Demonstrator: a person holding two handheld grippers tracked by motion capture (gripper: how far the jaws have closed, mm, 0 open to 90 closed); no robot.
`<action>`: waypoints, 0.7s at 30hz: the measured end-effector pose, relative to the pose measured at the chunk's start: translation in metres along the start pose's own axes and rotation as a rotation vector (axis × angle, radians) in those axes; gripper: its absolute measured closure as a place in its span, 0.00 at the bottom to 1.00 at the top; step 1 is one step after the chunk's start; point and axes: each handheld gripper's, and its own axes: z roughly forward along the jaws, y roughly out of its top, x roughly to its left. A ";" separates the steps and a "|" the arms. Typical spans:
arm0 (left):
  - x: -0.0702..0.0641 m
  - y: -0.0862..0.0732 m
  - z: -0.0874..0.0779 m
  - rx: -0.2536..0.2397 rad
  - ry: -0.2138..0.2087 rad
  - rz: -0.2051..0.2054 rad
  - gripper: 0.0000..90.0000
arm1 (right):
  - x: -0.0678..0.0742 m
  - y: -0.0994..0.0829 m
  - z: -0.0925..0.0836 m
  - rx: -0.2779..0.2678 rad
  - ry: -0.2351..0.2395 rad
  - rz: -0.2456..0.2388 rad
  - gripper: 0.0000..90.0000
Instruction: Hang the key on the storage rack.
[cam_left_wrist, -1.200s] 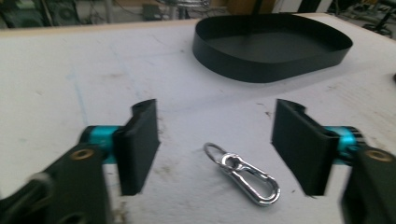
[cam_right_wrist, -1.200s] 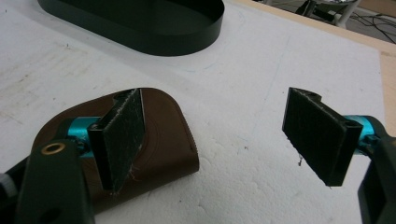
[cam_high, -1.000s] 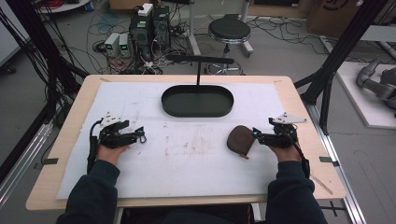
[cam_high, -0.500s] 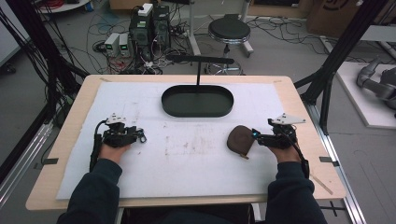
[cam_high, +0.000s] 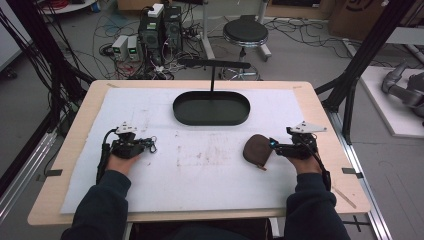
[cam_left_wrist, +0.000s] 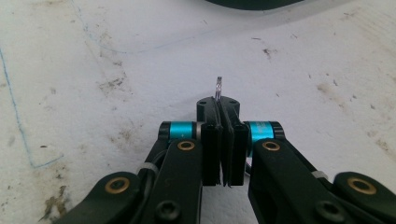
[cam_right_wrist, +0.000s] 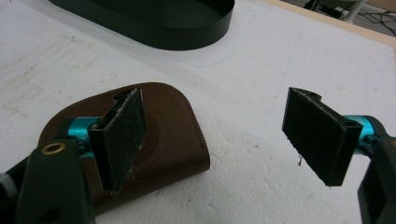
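Resting on the white mat (cam_high: 210, 175), the left gripper (cam_left_wrist: 219, 105) is pinching a small metal ring (cam_left_wrist: 218, 87) — its jaws have just been closing, and the ring is sticking out past the tips. The right gripper (cam_right_wrist: 215, 135) is standing wide apart — the brown leather pouch (cam_right_wrist: 159, 140) lying under its left jaw, the black oval tray (cam_right_wrist: 154, 23) beyond.
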 end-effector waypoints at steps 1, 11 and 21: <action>0.000 0.000 0.000 0.003 0.000 0.003 0.97 | 0.000 0.000 0.000 0.000 -0.002 -0.003 0.24; -0.002 0.003 -0.002 0.006 -0.010 -0.007 0.98 | 0.000 0.000 0.000 -0.001 0.003 -0.003 0.24; -0.004 0.017 -0.023 -0.193 -0.109 -0.019 1.00 | -0.002 0.000 -0.001 -0.011 0.003 0.004 0.24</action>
